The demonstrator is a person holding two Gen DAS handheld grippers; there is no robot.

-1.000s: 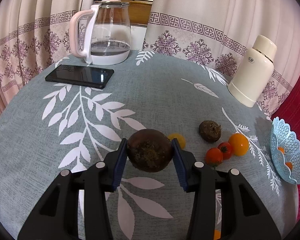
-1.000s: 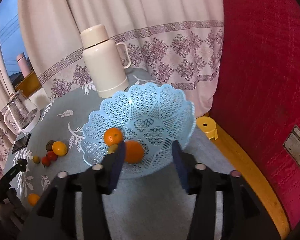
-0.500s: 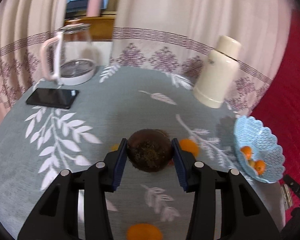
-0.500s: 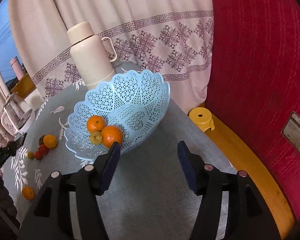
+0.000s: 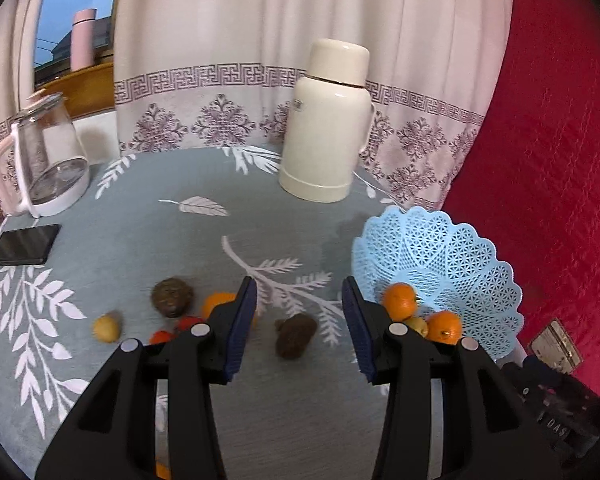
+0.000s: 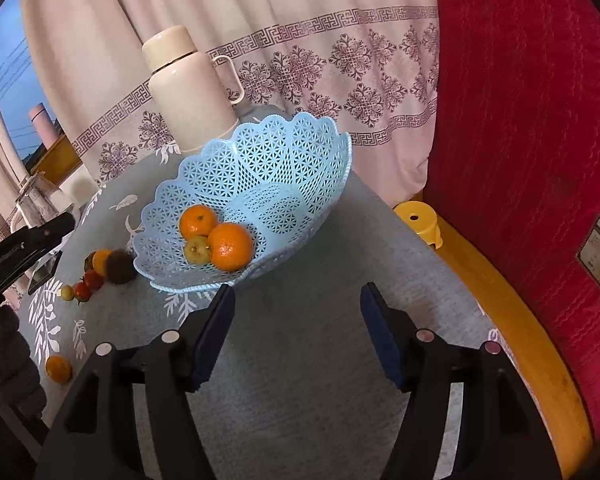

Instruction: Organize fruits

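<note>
A home dining corner: patterned curtains (image 5: 260,60) at a window, a leaf-print tabletop (image 5: 180,220), a cream thermos (image 5: 326,120) and a glass kettle (image 5: 44,156).

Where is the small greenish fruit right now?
Right wrist view, left of centre: the greenish fruit lies inside the blue basket, wedged against its two oranges.

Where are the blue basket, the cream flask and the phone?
blue basket (image 6: 284,168): right wrist view, on its lattice wall.
cream flask (image 5: 324,136): left wrist view, mid body.
phone (image 5: 25,245): left wrist view, screen centre.
</note>
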